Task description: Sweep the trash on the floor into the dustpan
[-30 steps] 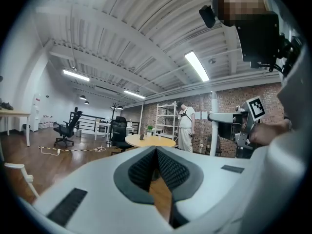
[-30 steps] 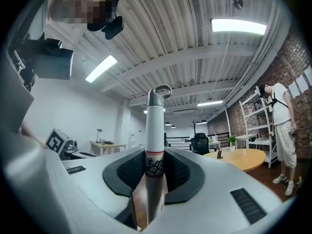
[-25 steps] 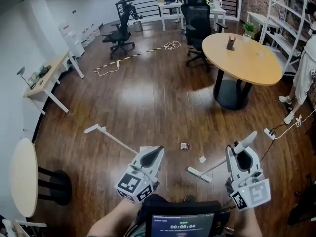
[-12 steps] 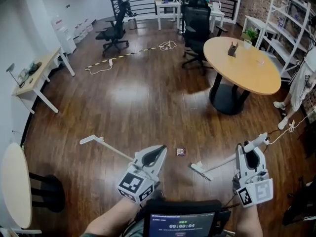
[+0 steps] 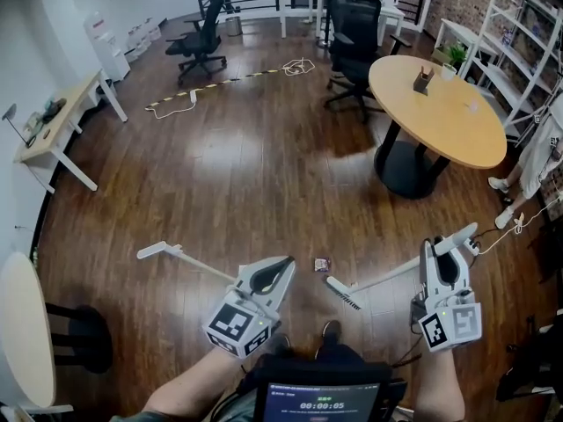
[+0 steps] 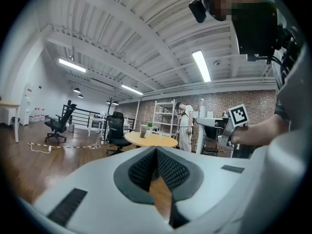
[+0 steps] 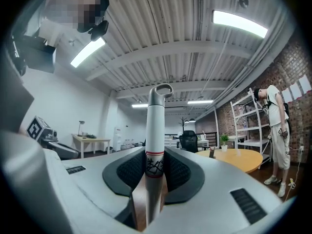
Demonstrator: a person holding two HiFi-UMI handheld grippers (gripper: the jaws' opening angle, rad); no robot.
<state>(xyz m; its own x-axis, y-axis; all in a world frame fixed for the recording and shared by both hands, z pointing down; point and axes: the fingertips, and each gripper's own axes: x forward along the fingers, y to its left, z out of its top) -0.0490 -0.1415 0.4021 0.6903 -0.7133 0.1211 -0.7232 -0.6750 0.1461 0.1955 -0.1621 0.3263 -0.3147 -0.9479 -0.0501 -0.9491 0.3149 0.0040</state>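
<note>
A small dark wrapper (image 5: 322,264) lies on the wooden floor. Just right of it rests the white broom head (image 5: 343,293). The broom handle (image 5: 396,271) rises from that head into my right gripper (image 5: 442,255), which is shut on it. In the right gripper view the handle (image 7: 155,126) stands upright between the pads of the right gripper (image 7: 155,165). The white dustpan (image 5: 157,251) sits on the floor at the left. Its thin handle (image 5: 202,266) runs up to my left gripper (image 5: 280,269). The left gripper (image 6: 156,152) has its jaws together, and the handle is hidden there.
A round wooden table (image 5: 431,104) and office chairs (image 5: 356,33) stand beyond. A person (image 5: 537,161) is at the right, near a power strip with its cable (image 5: 493,231). A cable (image 5: 237,82) lies across the far floor. A desk (image 5: 53,130) and a round table (image 5: 26,323) are on the left.
The broom head has slid left across the floor and now sits close to the wrapper. My right gripper has moved with it. The dustpan and left gripper keep their places.
</note>
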